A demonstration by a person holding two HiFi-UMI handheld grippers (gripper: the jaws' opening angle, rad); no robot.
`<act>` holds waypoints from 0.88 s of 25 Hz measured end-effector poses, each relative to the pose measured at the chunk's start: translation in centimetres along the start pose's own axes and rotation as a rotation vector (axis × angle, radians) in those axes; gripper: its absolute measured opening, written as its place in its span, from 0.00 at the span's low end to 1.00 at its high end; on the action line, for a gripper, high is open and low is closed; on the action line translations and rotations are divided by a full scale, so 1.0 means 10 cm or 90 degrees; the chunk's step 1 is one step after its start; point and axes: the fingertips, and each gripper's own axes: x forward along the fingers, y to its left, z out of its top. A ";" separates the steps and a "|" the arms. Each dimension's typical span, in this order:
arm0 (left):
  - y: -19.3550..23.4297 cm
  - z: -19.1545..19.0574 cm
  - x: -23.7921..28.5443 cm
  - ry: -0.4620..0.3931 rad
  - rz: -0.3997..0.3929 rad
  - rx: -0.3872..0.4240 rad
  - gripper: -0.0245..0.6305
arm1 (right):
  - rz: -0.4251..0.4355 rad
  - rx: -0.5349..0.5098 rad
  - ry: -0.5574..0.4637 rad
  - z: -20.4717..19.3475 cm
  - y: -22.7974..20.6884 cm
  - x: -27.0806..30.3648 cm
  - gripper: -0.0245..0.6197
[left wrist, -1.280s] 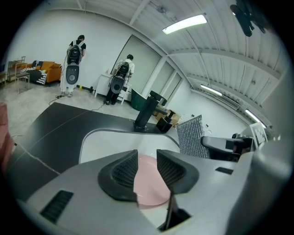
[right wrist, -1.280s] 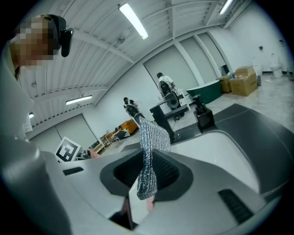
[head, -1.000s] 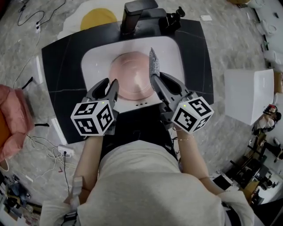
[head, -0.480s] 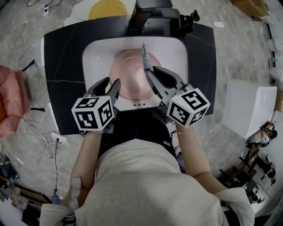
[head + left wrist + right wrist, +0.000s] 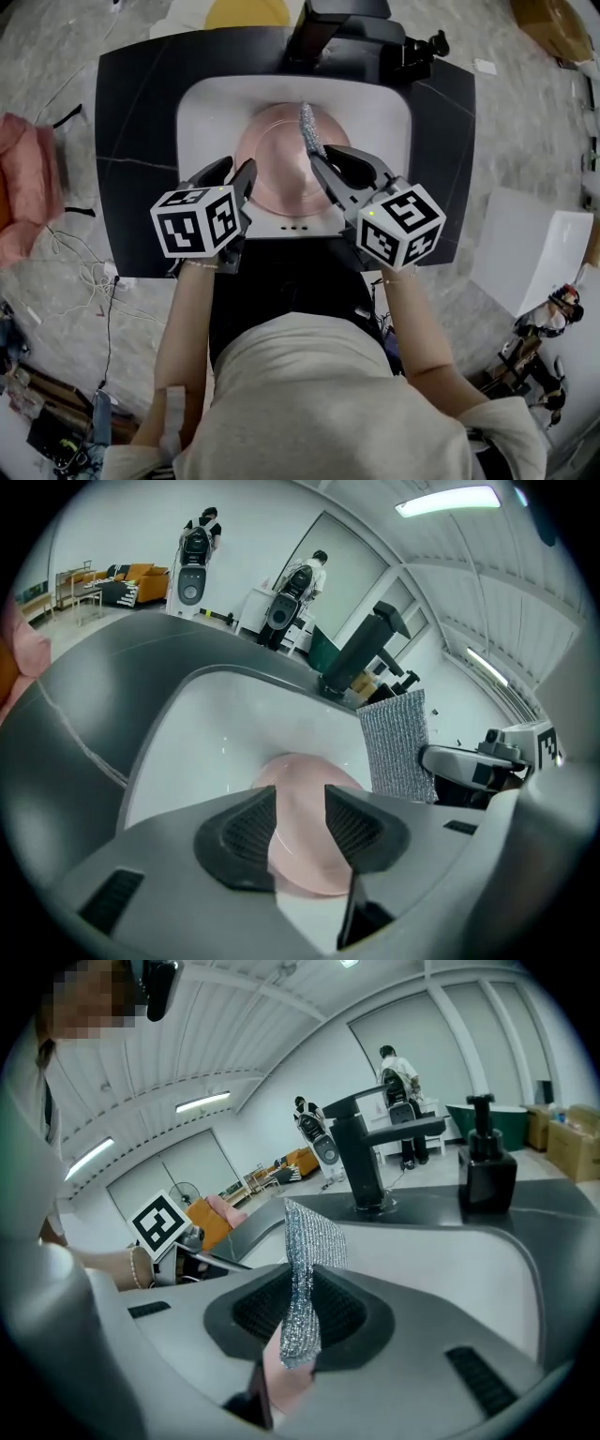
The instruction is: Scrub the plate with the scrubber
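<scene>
A pink plate (image 5: 277,155) lies in the white sink (image 5: 202,108). My right gripper (image 5: 323,161) is shut on a silver mesh scrubber (image 5: 307,131), which stands on edge over the plate's right half. In the right gripper view the scrubber (image 5: 302,1269) sticks up from between the pads. My left gripper (image 5: 234,176) hovers at the plate's near left rim. Its jaws are opening. In the left gripper view the plate (image 5: 302,772) shows through the gap of the left gripper (image 5: 300,808), and the pads do not press on it. The scrubber (image 5: 396,747) is at the right there.
The sink sits in a black counter (image 5: 131,112). A black faucet (image 5: 323,28) and a black dispenser (image 5: 422,47) stand behind the basin. A white box (image 5: 534,244) lies on the floor at the right, a pink cloth (image 5: 23,187) at the left.
The right gripper has carried the scrubber left, from the plate's right edge to over the plate. The left gripper stays at the near left rim.
</scene>
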 end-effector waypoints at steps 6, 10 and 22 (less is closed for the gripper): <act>0.17 -0.13 0.22 0.057 0.026 -0.006 0.28 | 0.013 -0.004 0.016 -0.10 -0.05 0.11 0.16; 0.22 -0.25 0.32 0.087 0.038 -0.010 0.28 | 0.023 0.004 0.023 -0.17 -0.06 0.16 0.16; 0.47 -0.30 0.60 0.104 0.088 -0.036 0.28 | 0.032 -0.034 0.071 -0.29 -0.18 0.32 0.16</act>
